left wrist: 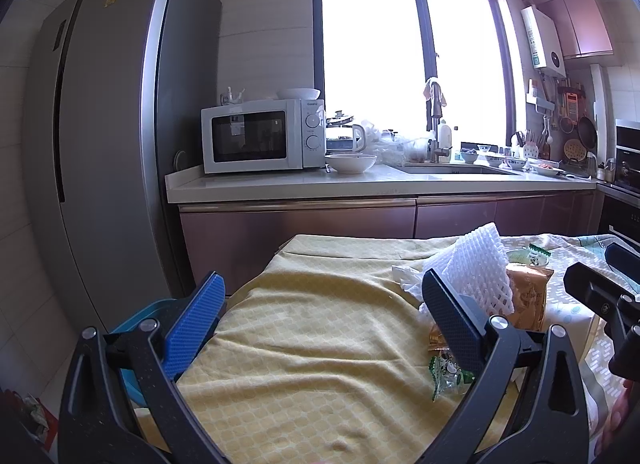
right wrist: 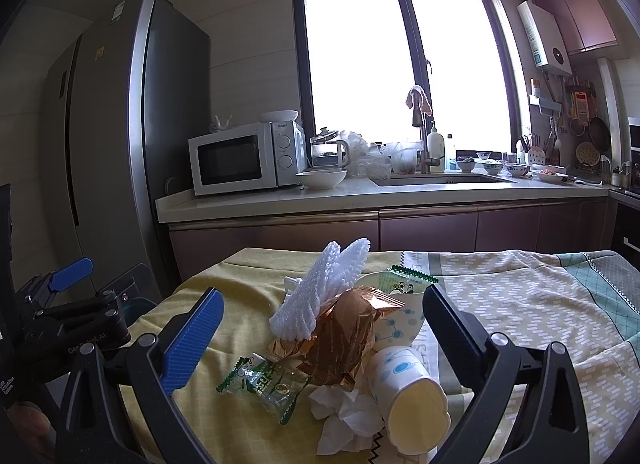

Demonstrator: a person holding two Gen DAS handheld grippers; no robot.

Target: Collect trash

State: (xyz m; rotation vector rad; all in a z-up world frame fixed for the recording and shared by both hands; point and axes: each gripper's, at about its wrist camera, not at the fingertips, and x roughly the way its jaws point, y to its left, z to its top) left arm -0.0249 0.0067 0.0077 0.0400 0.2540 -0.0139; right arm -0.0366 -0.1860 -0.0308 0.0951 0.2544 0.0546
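Note:
A pile of trash lies on a cloth-covered table (right wrist: 520, 296). In the right wrist view it holds a white foam net (right wrist: 320, 296), a brown foil bag (right wrist: 344, 340), a green snack wrapper (right wrist: 266, 382), crumpled tissue (right wrist: 348, 416) and a paper cup on its side (right wrist: 408, 392). My right gripper (right wrist: 322, 318) is open and empty, with the pile between and beyond its fingers. My left gripper (left wrist: 324, 304) is open and empty over the yellow cloth (left wrist: 320, 344), left of the pile. The foam net (left wrist: 476, 268), foil bag (left wrist: 528, 300) and wrapper (left wrist: 448, 374) show at its right finger.
A blue bin (left wrist: 136, 324) stands low at the table's left edge. Behind the table runs a kitchen counter (left wrist: 360, 184) with a microwave (left wrist: 260, 136), bowl (left wrist: 350, 163) and sink. A tall grey fridge (left wrist: 112, 124) stands at the left.

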